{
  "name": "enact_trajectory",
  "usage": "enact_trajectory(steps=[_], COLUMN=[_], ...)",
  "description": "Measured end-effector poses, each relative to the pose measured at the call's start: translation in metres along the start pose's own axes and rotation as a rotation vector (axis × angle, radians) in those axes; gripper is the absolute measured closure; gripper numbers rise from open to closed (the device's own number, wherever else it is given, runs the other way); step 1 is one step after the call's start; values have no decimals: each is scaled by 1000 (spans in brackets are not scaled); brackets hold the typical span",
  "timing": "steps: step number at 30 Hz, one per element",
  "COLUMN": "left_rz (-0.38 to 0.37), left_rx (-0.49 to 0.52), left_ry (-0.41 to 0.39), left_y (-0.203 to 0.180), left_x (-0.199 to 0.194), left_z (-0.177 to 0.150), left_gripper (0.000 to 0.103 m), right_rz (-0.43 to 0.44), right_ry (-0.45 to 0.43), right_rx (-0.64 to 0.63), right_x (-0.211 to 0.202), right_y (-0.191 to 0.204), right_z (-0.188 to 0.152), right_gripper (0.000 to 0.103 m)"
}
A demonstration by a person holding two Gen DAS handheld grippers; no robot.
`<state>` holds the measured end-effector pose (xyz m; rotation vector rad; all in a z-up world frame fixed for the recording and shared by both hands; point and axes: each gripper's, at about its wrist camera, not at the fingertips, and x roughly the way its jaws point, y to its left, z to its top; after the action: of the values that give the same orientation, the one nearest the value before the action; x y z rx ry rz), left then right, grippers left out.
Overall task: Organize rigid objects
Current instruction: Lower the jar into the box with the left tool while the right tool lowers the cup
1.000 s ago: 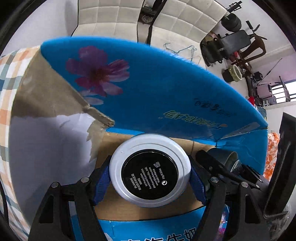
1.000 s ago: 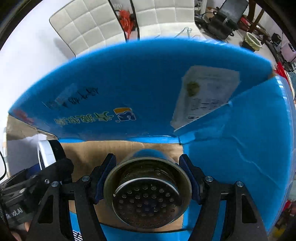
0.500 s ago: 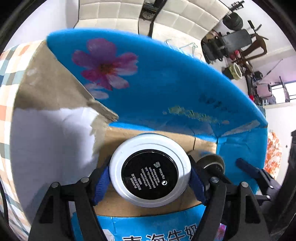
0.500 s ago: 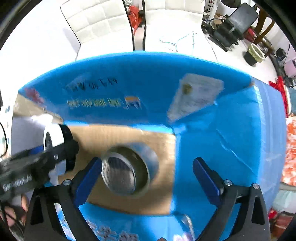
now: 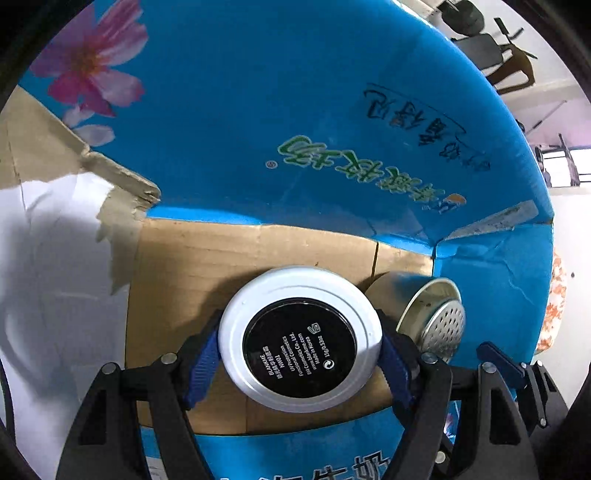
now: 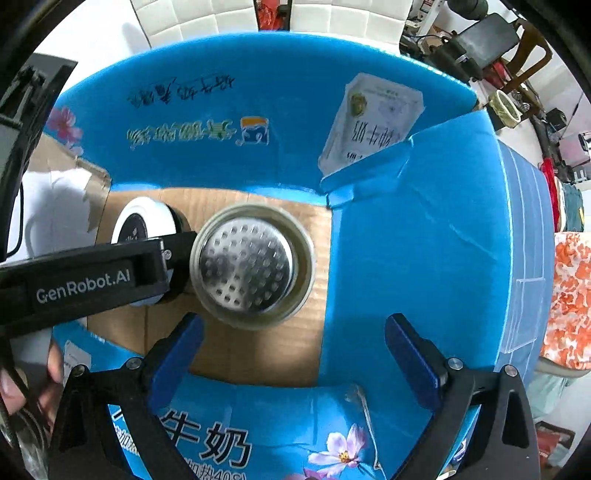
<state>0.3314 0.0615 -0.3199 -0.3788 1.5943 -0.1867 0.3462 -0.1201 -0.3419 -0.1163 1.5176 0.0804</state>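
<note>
The blue milk carton box (image 6: 424, 236) fills both views, flaps raised, its brown cardboard floor (image 6: 258, 354) bare at lower centre. On that floor, at the centre of the right wrist view, sits the metal strainer cup (image 6: 253, 266), perforated base facing the camera; the right gripper (image 6: 291, 358) hangs over it with fingers spread wide, gripping nothing. At lower centre of the left wrist view, the left gripper (image 5: 301, 350) pinches the white cosmetic jar (image 5: 300, 339) between its blue pads, low inside the box and just beside the cup. The likely trouble: the jar going down against the cup and knocking it over, since the two are so close, or slipping sideways if released above the floor. Outside the box, a white surface (image 5: 55, 258) shows at left, with white quilted seating (image 6: 332, 14) at the upper edge and dark chairs (image 6: 491, 40) at upper right.
</note>
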Motion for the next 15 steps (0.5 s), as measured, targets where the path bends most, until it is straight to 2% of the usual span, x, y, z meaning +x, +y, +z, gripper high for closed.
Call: enact_trajectory(steps=[3,5,7,9,15], left_rz=[-5,30,64,97,149], left_rx=[-9,4,22,45,101], left_ry=[7,17,0,-35,-99], left_y=[2,1,-4,-9,-23], left_x=[-2,-4,-7,-15,-46], left_z=[3,4,5,4,-6], left_gripper=[28,25,18,0,0], right_rz=[7,13,19,23,32], right_ry=[6,5,2,-1,-25], right_rx=[20,29,34,41,48], right_x=[-1,-2,-6,-10,-30], right_y=[-5,-13,-13,-17,-22], right_z=[10,18,24,21,0], right_gripper=[3,3,3,3,3])
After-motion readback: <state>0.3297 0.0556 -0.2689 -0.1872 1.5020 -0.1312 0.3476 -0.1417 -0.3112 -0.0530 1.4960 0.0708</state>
